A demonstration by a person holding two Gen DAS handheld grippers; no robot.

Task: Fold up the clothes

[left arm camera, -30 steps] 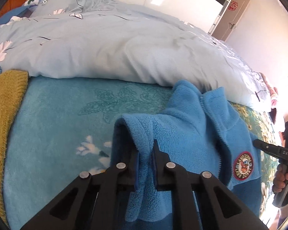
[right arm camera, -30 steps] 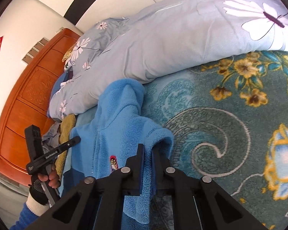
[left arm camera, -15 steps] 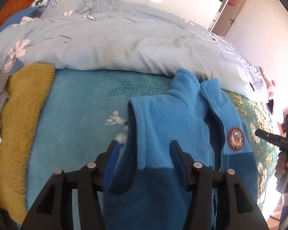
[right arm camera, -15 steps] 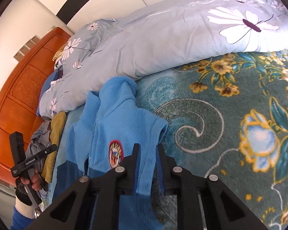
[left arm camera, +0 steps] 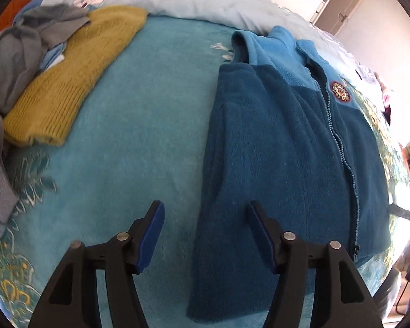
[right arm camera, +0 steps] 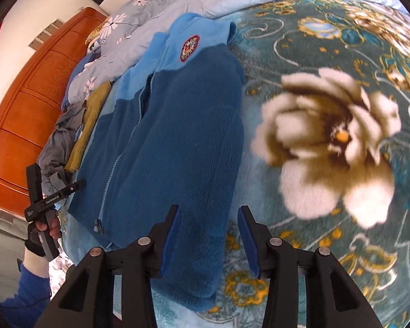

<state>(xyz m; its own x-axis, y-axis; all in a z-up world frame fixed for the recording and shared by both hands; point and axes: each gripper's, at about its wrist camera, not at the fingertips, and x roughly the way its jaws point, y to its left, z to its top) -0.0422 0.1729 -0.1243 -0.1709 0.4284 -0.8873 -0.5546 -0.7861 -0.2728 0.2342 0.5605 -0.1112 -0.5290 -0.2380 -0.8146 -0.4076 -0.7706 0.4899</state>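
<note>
While the plush blue fleece vest [left arm camera: 281,142] lies flat at centre frame on the floral blanket [right arm camera: 328,142], left gripper [left arm camera: 205,235] and right gripper [right arm camera: 209,235], jaws just opened, grip nothing.

Black tongs [right arm camera: 209,235], blue pads [right arm camera: 170,235], blue sleeve [right arm camera: 30,295]

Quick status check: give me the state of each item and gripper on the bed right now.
Blue fleece jacket: flat on the blanket, zipped, sleeves folded in.
Left gripper: open, jaws just opened, jacket edge between them, not pinched.
Right gripper: open, jaws just opened, jacket edge between them.
Yellow sweater: folded, lying beside the jacket.
Grey clothes: crumpled, unfolded.
</note>
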